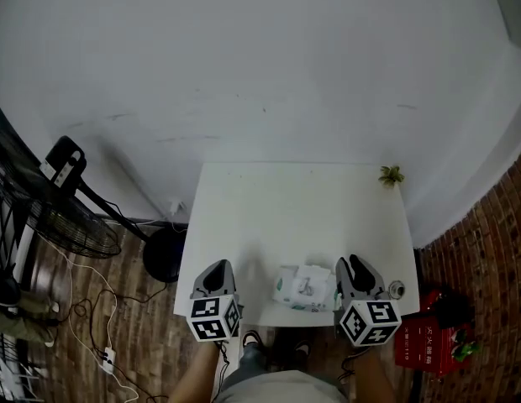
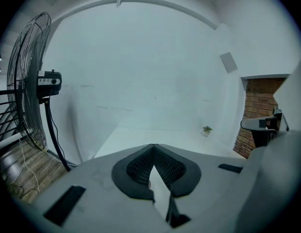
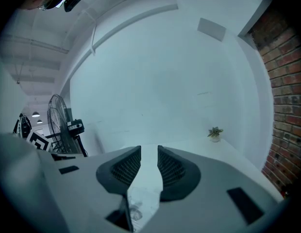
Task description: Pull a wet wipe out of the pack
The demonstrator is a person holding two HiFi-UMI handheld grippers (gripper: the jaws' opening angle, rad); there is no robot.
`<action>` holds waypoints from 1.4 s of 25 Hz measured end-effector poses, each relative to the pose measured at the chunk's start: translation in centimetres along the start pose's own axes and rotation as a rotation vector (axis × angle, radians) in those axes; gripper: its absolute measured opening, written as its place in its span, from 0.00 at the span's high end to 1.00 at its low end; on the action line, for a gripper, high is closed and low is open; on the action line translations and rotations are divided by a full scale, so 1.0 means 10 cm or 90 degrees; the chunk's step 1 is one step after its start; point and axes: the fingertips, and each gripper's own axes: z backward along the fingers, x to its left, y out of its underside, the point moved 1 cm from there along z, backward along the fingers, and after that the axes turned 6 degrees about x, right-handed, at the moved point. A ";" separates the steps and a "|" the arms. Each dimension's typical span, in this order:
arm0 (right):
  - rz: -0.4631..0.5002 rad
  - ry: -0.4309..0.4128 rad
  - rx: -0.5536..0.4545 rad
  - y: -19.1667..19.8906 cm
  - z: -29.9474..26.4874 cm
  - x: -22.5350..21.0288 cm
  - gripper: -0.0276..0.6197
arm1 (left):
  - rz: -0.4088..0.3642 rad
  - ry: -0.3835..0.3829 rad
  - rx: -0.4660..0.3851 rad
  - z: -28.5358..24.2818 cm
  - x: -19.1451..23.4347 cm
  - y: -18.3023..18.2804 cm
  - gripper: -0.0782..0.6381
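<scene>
While both grippers hover at the near edge, the wipe pack (image 1: 304, 288) lies on the surface (image 1: 302, 200) between them.
Left gripper (image 2: 153, 147) has its tips pressed together, empty; right gripper (image 3: 149, 152) is slightly spread, nothing in it, just beside the pack. Suggest: left pins the pack down, right pinches only the top wipe at the opening, then a slow straight pull so the pack doesn't lift.

We find the white table (image 1: 302, 200) open beyond the wipe pack (image 1: 305, 288), while a small potted plant (image 1: 391, 175) stands at its far right corner.
</scene>
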 end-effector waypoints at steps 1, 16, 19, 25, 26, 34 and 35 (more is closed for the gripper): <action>-0.001 -0.003 0.008 0.05 0.00 0.01 0.79 | 0.002 -0.002 0.005 0.01 0.01 0.04 0.89; 0.017 -0.070 0.172 0.95 -0.06 0.10 0.79 | 0.058 -0.061 0.112 0.05 0.16 0.99 0.89; 0.033 -0.084 0.191 1.02 -0.10 0.11 0.80 | 0.062 -0.073 0.110 0.04 0.18 1.02 0.89; 0.096 -0.141 0.246 1.13 -0.17 0.19 0.80 | 0.067 -0.085 0.101 0.05 0.17 1.03 0.89; 0.113 -0.155 0.257 1.15 -0.18 0.21 0.80 | 0.071 -0.086 0.102 0.06 0.17 1.05 0.89; 0.266 -0.286 0.376 1.34 -0.24 0.38 0.81 | 0.092 -0.089 0.109 0.13 0.11 1.19 0.89; 0.284 -0.298 0.388 1.35 -0.24 0.39 0.81 | 0.094 -0.090 0.109 0.15 0.11 1.19 0.89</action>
